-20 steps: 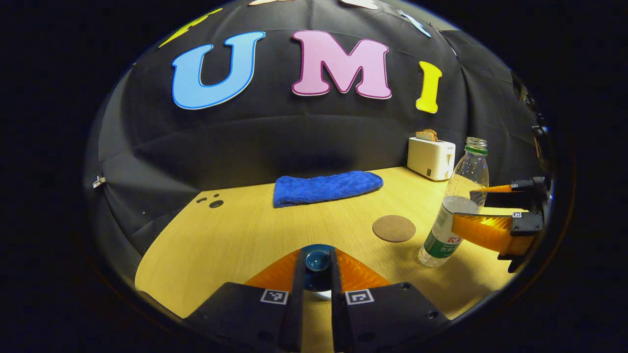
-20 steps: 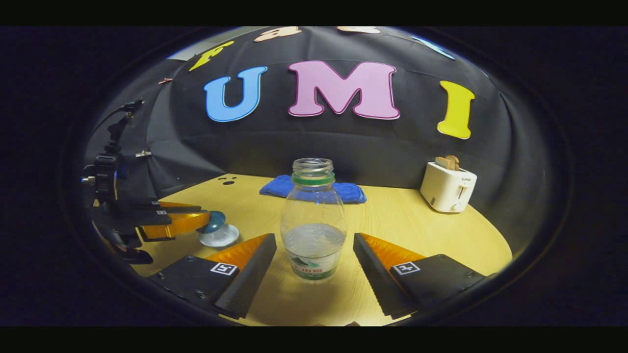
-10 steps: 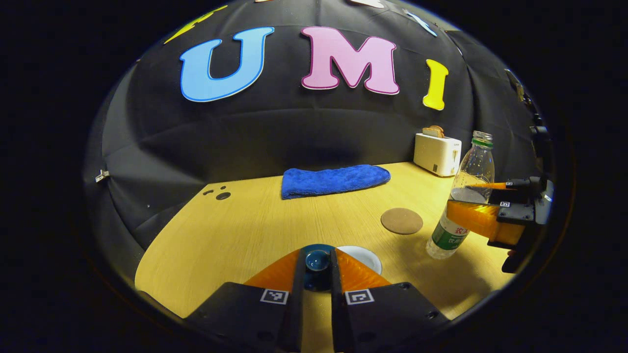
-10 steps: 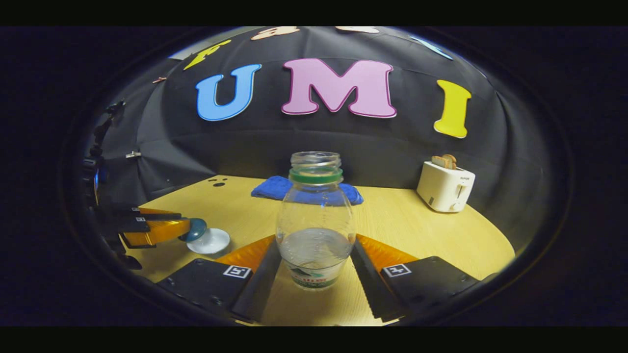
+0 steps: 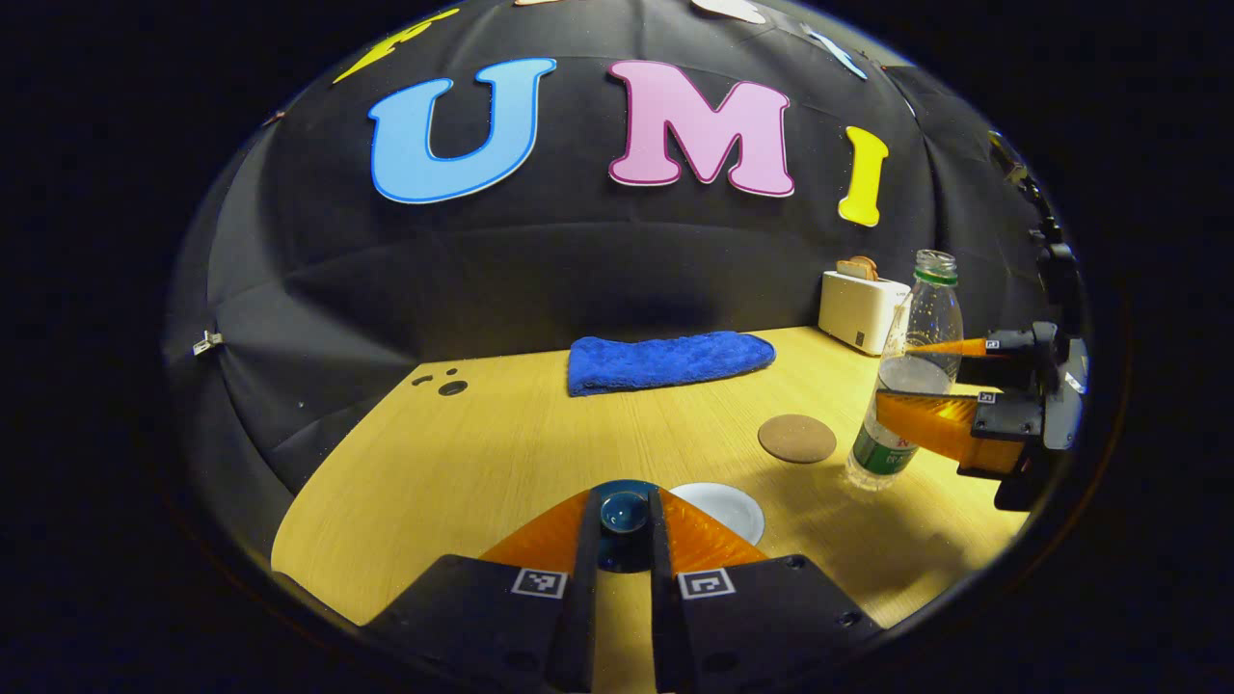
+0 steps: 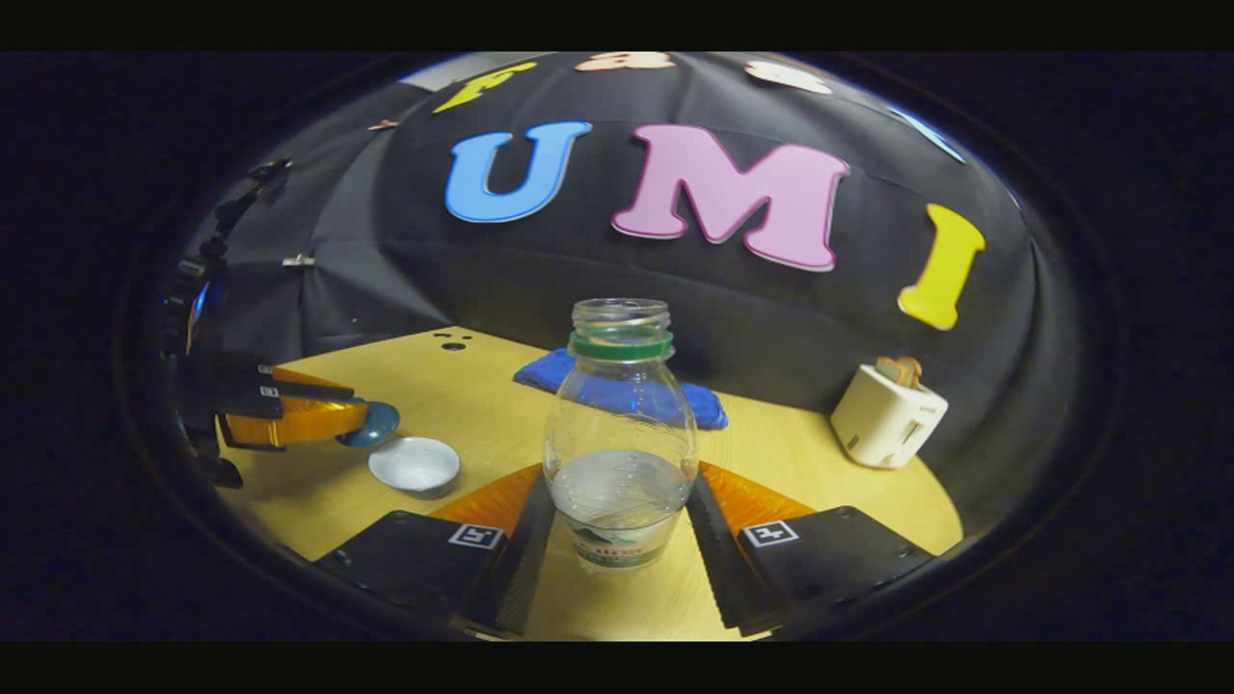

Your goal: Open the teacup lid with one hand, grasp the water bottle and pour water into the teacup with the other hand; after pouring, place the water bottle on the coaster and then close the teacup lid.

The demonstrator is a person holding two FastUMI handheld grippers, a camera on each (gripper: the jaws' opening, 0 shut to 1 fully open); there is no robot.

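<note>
My left gripper [image 5: 624, 513] is shut on the knob of the dark blue teacup lid [image 5: 624, 511], held above the table and left of the white teacup [image 5: 721, 507]. In the right gripper view that lid [image 6: 371, 424] hangs just off the cup's [image 6: 415, 465] left rim, and the cup stands uncovered. My right gripper [image 6: 619, 501] is shut on the clear, uncapped water bottle [image 6: 620, 434], which holds a little water and has a green neck ring. The left gripper view shows the bottle [image 5: 906, 371] slightly tilted, lifted at the table's right. A round brown coaster [image 5: 796, 438] lies between cup and bottle.
A folded blue cloth [image 5: 669, 360] lies at the back of the wooden table [image 5: 463, 453]. A white toaster [image 5: 861, 308] with toast stands at the back right. Small dark holes [image 5: 445, 383] mark the table's back left.
The right gripper closed on the bottle and raised it a little. The left gripper carried the lid off the teacup to the left, uncovering the cup.
</note>
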